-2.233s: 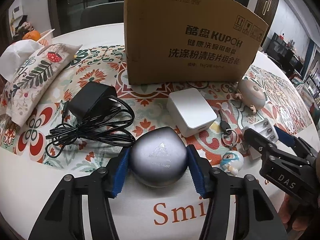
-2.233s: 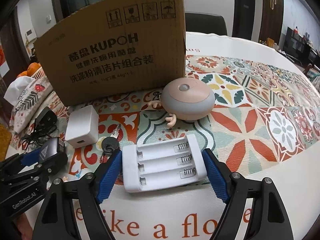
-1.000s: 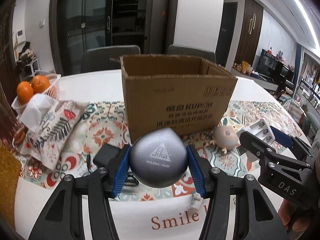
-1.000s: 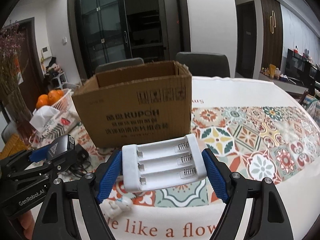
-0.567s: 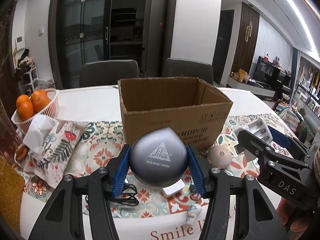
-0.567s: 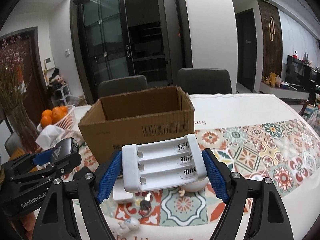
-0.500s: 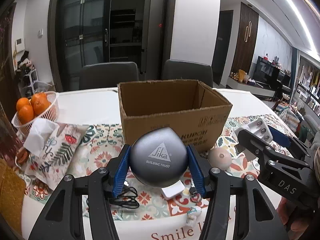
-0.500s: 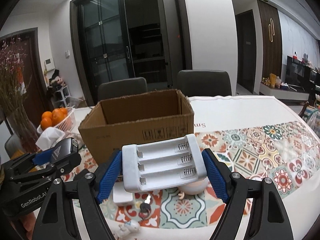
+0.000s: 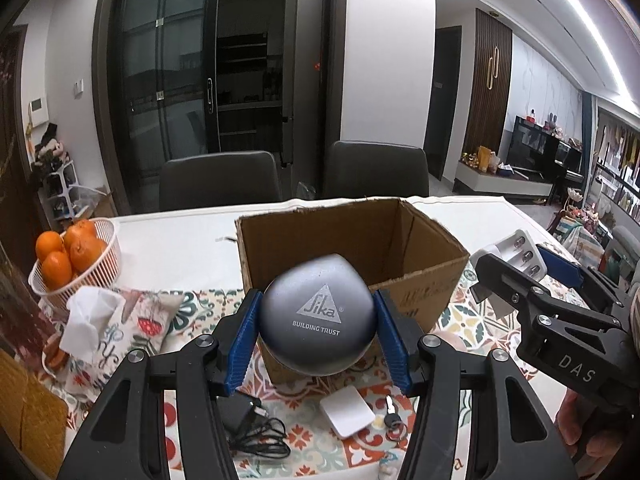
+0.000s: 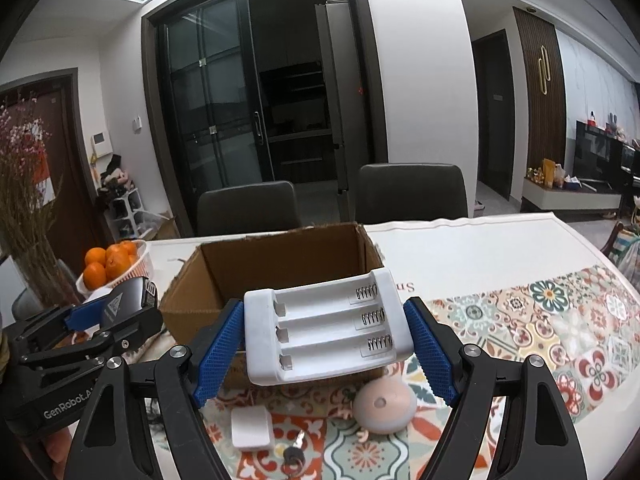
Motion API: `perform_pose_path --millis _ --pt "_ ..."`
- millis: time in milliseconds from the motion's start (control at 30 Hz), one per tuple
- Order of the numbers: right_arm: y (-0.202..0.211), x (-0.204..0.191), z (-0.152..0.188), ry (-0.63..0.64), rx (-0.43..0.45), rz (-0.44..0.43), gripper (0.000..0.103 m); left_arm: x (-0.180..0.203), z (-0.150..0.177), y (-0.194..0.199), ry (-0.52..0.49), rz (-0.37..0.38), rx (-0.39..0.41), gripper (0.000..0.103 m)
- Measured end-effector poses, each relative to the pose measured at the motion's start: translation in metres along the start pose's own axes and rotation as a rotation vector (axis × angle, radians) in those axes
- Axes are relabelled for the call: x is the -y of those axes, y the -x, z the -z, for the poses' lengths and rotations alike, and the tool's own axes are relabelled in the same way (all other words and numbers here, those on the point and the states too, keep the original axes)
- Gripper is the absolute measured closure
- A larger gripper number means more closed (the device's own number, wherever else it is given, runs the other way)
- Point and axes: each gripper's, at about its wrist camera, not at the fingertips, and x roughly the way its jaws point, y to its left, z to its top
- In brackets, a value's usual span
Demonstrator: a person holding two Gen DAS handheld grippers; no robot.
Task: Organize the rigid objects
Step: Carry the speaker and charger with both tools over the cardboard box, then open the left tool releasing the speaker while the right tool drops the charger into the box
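My left gripper (image 9: 318,334) is shut on a grey rounded Sika tape measure (image 9: 318,312), held in the air in front of the open cardboard box (image 9: 400,232). My right gripper (image 10: 326,354) is shut on a white battery charger (image 10: 326,334), held above the table before the same box (image 10: 288,256). The right gripper shows in the left wrist view (image 9: 520,270), and the left gripper in the right wrist view (image 10: 108,312). On the patterned cloth lie a white cube adapter (image 9: 347,410), a key (image 9: 392,420), a black power adapter with cord (image 9: 248,428) and a beige round gadget (image 10: 384,402).
A basket of oranges (image 9: 72,260) and a tissue pouch (image 9: 108,328) sit at the left. Two dark chairs (image 9: 218,184) stand behind the table. A small figurine (image 9: 386,466) lies near the front edge.
Both grippers have risen with their objects and moved closer to the box, so its open top and inside now show more. Items on the table sit lower in view.
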Motion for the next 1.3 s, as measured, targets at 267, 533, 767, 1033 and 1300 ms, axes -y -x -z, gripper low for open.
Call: perform_pose_path --millis 267,533,767,1033,1300 --pt "-0.013 -0.002 -0.022 0.025 0.003 -0.003 0.022 -0.004 -0.018 -0.01 -0.002 0.001 -0.01 0.048" --pt "-0.029 -0.007 -0.039 0.057 -0.011 -0.004 0.022 -0.01 -0.037 -0.025 -0.012 0.001 -0.027 0.048" --pt "-0.054 -0.012 -0.051 0.077 -0.054 -0.009 0.022 -0.017 -0.049 -0.044 -0.011 -0.005 -0.056 0.048" --pt "-0.08 -0.008 -0.058 0.067 -0.115 -0.028 0.022 -0.019 -0.059 -0.069 -0.011 0.003 -0.105 0.048" --pt "-0.106 -0.004 -0.056 0.069 -0.172 -0.027 0.022 -0.017 -0.058 -0.088 -0.015 -0.006 -0.15 0.048"
